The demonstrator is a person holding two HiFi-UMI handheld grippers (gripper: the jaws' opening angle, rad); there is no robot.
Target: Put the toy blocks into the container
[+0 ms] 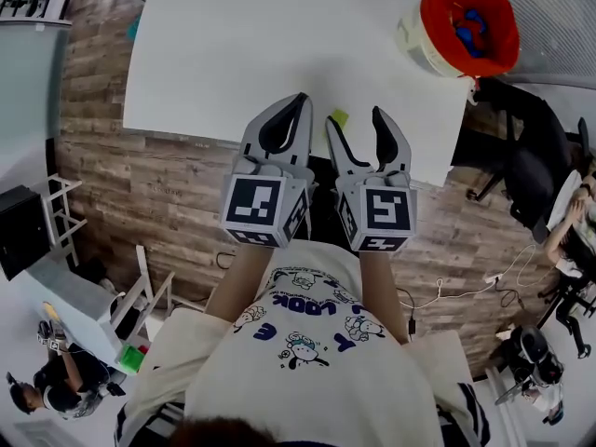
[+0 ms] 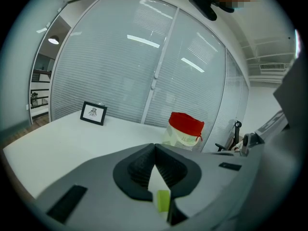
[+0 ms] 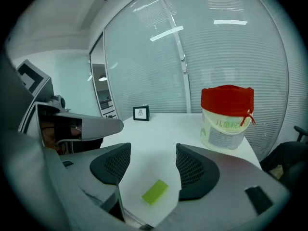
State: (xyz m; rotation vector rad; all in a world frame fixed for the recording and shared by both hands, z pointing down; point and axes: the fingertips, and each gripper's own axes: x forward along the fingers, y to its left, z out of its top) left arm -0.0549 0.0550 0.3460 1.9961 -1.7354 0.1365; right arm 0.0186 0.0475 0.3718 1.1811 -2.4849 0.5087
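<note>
I have my left tool point(image 1: 300, 101) with its two jaws pressed together at the tips and nothing caught between them; its own view point(image 2: 154, 147) shows the ribbed pads meeting in a point. My right tool point(image 1: 354, 117) sits just beside it, with its jaws standing well apart and empty point(image 3: 153, 162). Both tools hang over the near edge of the white desk point(image 1: 279, 45). The one loose toy block point(image 1: 339, 118), a small lime-green bar, lies flat on the desk just ahead of the right tool, in line with the gap between its jaws and touching neither of them point(image 3: 155, 192). From the left tool the same block point(image 2: 163, 200) shows only as a sliver below the closed tips, slightly off to the tool's right. The container point(image 1: 461, 26), a pale tub with a red fabric collar round its mouth, stands far ahead and to the right of both tools near the desk's far corner point(image 3: 226, 117), well apart from the block; from above I can see blue pieces inside it. A small framed picture point(image 2: 94, 113) stands far ahead and left of the tools.
</note>
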